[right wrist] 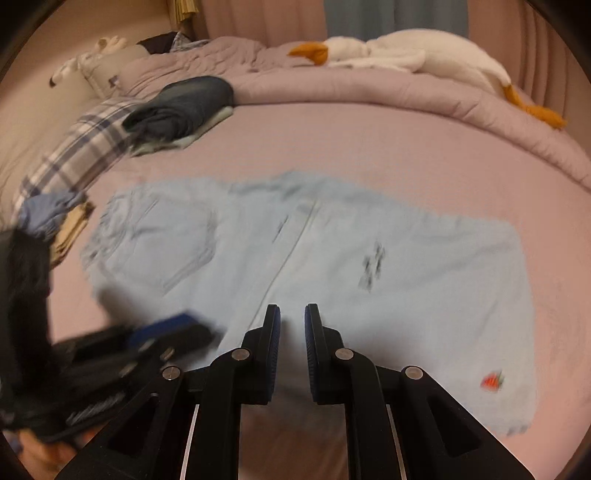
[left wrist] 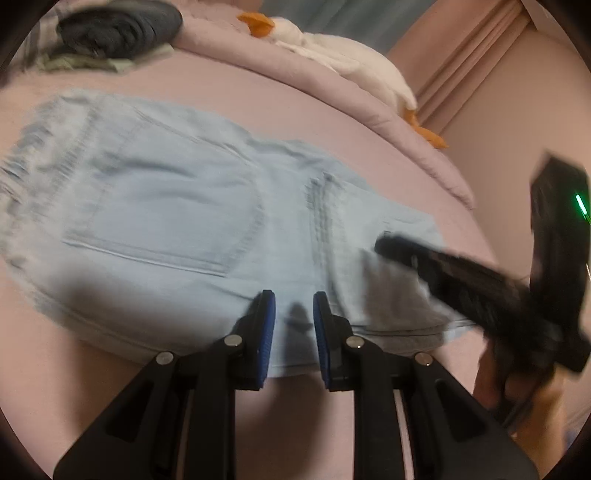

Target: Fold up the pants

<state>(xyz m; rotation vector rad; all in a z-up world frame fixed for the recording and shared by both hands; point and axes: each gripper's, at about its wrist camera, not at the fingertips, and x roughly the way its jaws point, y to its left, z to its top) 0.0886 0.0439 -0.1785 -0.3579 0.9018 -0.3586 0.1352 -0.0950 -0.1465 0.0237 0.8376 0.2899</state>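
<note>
Both of your claws, left claw point(left wrist: 293, 325) and right claw point(right wrist: 292, 332), hang apart and empty over the near hem of the pale pants point(right wrist: 314, 266) spread mid-frame on the bed point(right wrist: 369, 140), probably poised to pinch that edge.

This is a home bedroom: a bed point(right wrist: 369, 147) with a pink sheet, a rolled quilt point(right wrist: 406, 92), a plaid pillow point(right wrist: 74, 151), a white goose plush toy point(right wrist: 424, 55) and curtains point(right wrist: 388, 14) behind.
</note>
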